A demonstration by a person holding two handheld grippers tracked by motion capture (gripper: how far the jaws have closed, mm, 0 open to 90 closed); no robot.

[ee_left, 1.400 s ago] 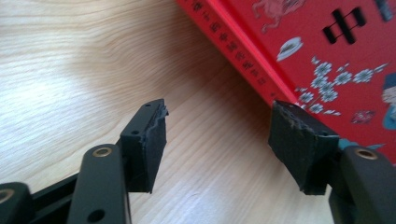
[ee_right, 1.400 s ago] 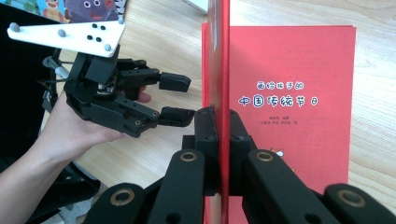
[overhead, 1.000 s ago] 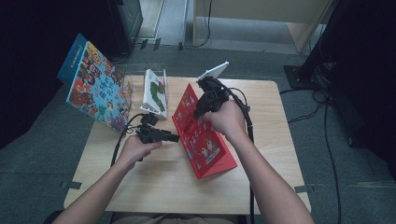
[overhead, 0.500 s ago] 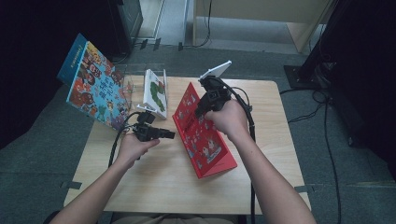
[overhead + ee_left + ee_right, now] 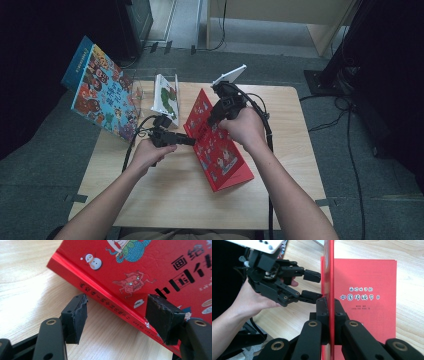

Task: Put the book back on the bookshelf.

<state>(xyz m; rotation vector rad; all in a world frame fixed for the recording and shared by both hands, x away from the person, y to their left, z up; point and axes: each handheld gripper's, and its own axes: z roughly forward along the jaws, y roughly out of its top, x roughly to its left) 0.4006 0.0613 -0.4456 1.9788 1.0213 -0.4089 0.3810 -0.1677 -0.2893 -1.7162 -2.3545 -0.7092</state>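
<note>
from the high view, my right tongs (image 5: 214, 116) pinched the red book's (image 5: 222, 155) raised cover; the book lay open beneath them.

in the left gripper view, my left tongs (image 5: 117, 315) had just been opening, wide apart, the book's spine edge ahead between them, untouched.

in the right gripper view, the cover looked thin, stiff and glossy, i judged it slippery; best held near its edge.

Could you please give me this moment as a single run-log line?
right gripper: shut on red book cover, lifted | left gripper: open, jaws just opened wider, at red book spine | table
</note>
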